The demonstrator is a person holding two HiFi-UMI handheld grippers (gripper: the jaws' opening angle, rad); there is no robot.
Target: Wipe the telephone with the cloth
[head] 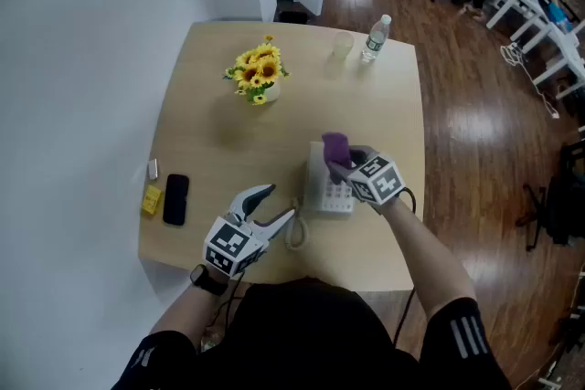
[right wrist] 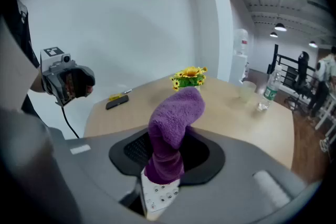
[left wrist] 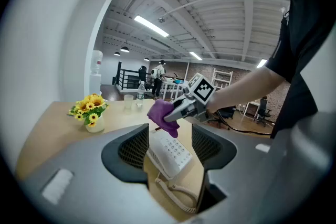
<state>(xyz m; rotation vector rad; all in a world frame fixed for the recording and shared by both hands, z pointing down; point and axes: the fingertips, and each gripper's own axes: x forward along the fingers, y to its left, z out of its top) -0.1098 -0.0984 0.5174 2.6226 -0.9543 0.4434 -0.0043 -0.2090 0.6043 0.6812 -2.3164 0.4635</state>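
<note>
**Telephone wipe: cloth in right gripper, at the set's far end**

- Telephone (head: 331, 194): white, keypad up, right of centre on the near half of the desk (head: 210, 137). Coiled cord (head: 297, 233) trailing from the near-left side.
- Cloth (right wrist: 173, 128): purple, bunched upward. Lower end at the far part of the keypad, seemingly touching.
- Right gripper (head: 345, 162): fingers (right wrist: 139, 149) clenched on the cloth, poised over the telephone.
- Left gripper (head: 279, 205): fingers (left wrist: 131, 149) spread, grasping nothing. Near-left of the telephone, beside the cord, apart from both.
- Flowers (head: 257, 73), bottle (head: 376, 38) and cup (head: 342, 45): far side, well apart.
- Mobile (head: 175, 198): near the left edge.

Likely hazards:
- Sliding or turning of the telephone under a sideways wipe, with nothing bracing it.
- Loss of the cloth from a narrow pinch on a thick bunch, if dragged hard across the keys.
- Bare finger contact with the keys if the cloth rides up.
- Snagging of the cord by the left gripper on any move inward.
</note>
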